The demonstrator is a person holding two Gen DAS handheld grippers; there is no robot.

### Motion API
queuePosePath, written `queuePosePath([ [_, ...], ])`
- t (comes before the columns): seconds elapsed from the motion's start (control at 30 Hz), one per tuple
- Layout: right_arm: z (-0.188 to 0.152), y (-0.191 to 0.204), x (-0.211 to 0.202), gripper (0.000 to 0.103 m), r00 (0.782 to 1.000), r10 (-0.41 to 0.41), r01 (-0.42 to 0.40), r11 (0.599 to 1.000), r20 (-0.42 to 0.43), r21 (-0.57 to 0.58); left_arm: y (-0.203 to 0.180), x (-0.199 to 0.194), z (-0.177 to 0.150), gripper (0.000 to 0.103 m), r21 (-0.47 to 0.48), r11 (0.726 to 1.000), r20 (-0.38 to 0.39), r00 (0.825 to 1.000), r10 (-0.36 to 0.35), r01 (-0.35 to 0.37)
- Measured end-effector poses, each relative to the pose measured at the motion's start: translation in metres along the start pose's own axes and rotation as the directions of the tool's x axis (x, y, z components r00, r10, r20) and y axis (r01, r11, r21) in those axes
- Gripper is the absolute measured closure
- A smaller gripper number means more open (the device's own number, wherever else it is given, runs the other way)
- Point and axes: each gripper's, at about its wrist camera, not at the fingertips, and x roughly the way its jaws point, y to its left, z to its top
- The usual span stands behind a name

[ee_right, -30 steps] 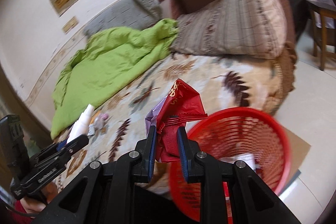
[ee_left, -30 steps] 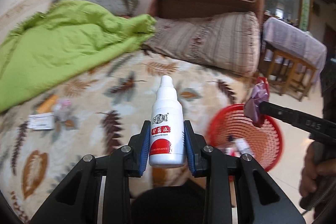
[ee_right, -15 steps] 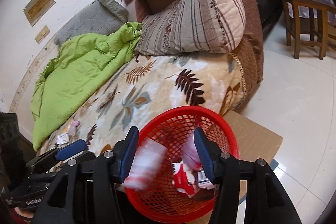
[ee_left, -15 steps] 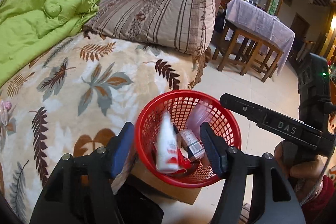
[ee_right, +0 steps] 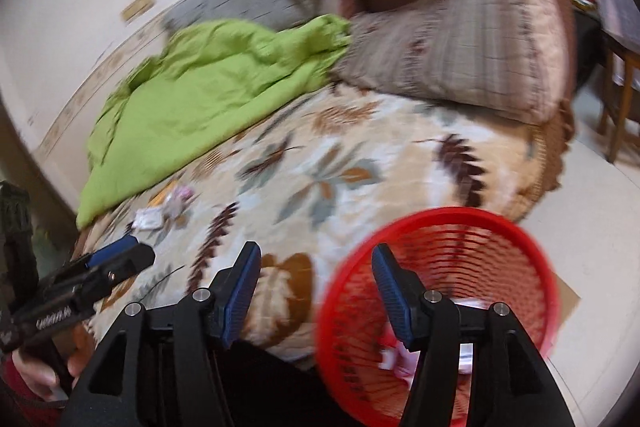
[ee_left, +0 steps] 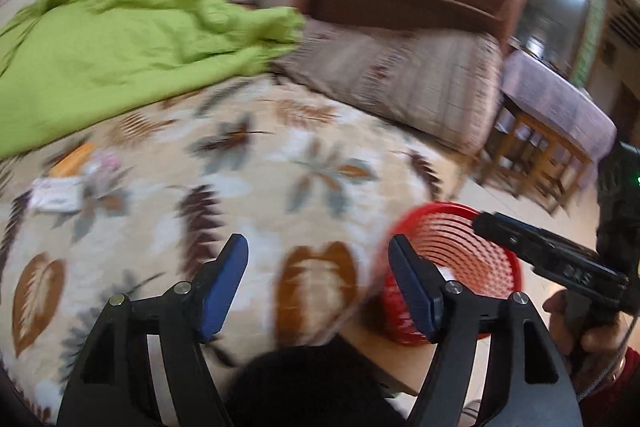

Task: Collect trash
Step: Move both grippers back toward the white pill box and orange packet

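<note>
Both grippers, left (ee_left: 318, 283) and right (ee_right: 316, 291), stand with jaws wide apart and nothing between them, held over the near edge of the bed (ee_left: 280, 163). The red basket (ee_right: 480, 239) sits on the floor just beside that edge, with blurred wrappers (ee_right: 394, 357) inside. More scraps (ee_right: 164, 207) lie on the bed well apart from the basket, near the hem of the green blanket (ee_right: 208, 83).

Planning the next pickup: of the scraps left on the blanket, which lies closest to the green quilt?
The orange flat piece, right at the green quilt's edge. The white packet and pinkish wrapper lie farther out on the leaf-print blanket.
</note>
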Motion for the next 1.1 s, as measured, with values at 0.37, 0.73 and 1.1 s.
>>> queuePosePath([
  [0.37,0.001,0.089,0.049,0.041,0.986,0.139,-0.154,0.971,-0.092,-0.183,0.15,-0.023,-0.021,0.026,-0.205,0.939,-0.077,0.961,0.265,-0.275],
  [0.73,0.012,0.167,0.107,0.041,0.957,0.211,-0.259,0.93,-0.198,-0.262,0.26,-0.024,-0.046,0.026,-0.389,0.843,-0.104,0.927,0.36,-0.371],
  [1.1,0.045,0.249,0.202,0.04,0.943,0.247,-0.298,0.925,-0.225,-0.234,0.275,-0.02,-0.056,0.026,-0.366,0.829,-0.102,0.904,0.416,-0.423],
])
